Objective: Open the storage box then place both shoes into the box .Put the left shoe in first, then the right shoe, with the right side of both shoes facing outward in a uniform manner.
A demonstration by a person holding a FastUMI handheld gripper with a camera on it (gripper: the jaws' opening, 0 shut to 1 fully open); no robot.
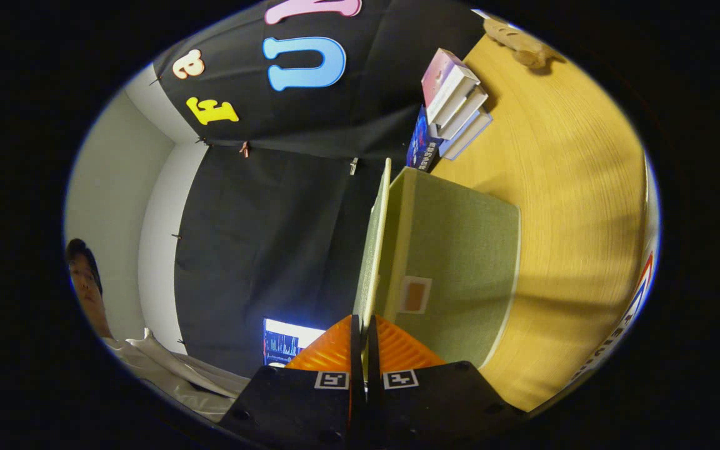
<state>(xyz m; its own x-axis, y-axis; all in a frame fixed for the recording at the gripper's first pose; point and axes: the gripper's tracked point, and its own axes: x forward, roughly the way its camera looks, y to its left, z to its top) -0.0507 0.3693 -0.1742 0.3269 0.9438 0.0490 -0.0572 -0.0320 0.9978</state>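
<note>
Leftmost, at about eight o'clock from the gripper [360, 331], one person [88, 284] sits beside one lit screen [288, 340]. One gripper's two fingers are nearly together, pinching the thin lid [374, 247] of the single green storage box [460, 269], which runs from between them toward twelve o'clock. Its inside cannot be seen. Toward one o'clock, one stack of books [454, 106] lies on the wooden table [572, 187], with a small tan object [519, 40] beyond.
</note>
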